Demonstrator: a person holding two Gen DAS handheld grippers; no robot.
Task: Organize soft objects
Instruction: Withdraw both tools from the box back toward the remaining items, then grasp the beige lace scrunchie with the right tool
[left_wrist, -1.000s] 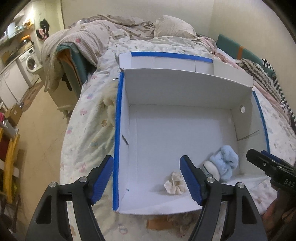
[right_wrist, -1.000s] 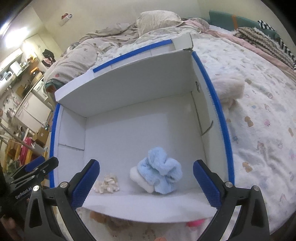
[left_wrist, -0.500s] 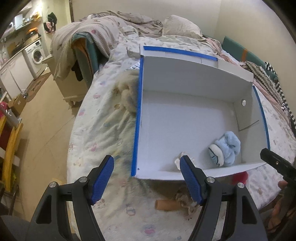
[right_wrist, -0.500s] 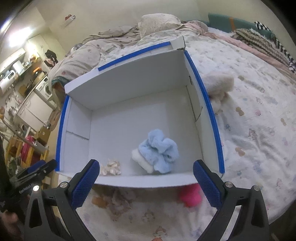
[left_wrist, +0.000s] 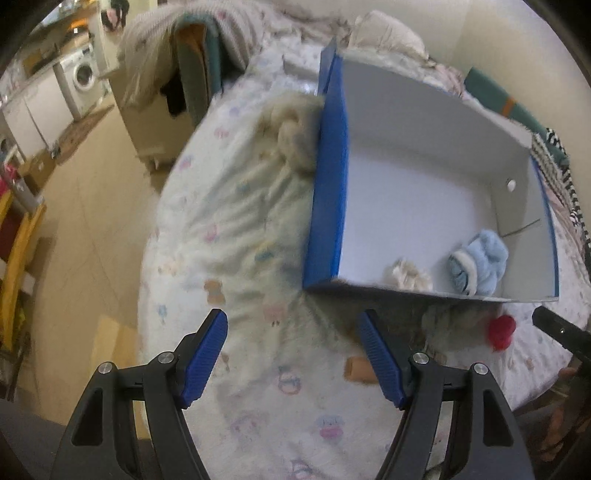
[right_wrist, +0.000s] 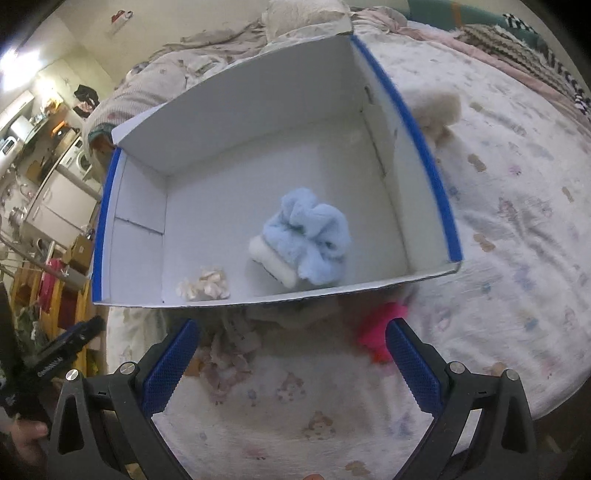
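I am looking down at a bed through two cameras, one on each claw. A white cardboard box (right_wrist: 207, 122) with blue tape along its rim sits open on a patterned bedsheet (right_wrist: 517, 229). Two soft things already lie inside it, near the wall closest to me: a fluffy blue sock (right_wrist: 308, 236) and a small cream scrunchie (right_wrist: 205, 286).

My left claw (left_wrist: 293, 356) stands wide with nothing between its pads, hanging over bare sheet just left of the box's near corner. My right claw (right_wrist: 291, 363) is also wide and empty, hovering over the loose items in front of the box.

Still outside: a bright pink soft toy (right_wrist: 382, 332) near the right claw's right pad, a crumpled pale fabric piece (right_wrist: 231, 350) near its left pad, and a cream fluffy bundle (left_wrist: 291, 133) pressed against the box's left wall. I judge the job under halfway done, with pick-ups still ahead.
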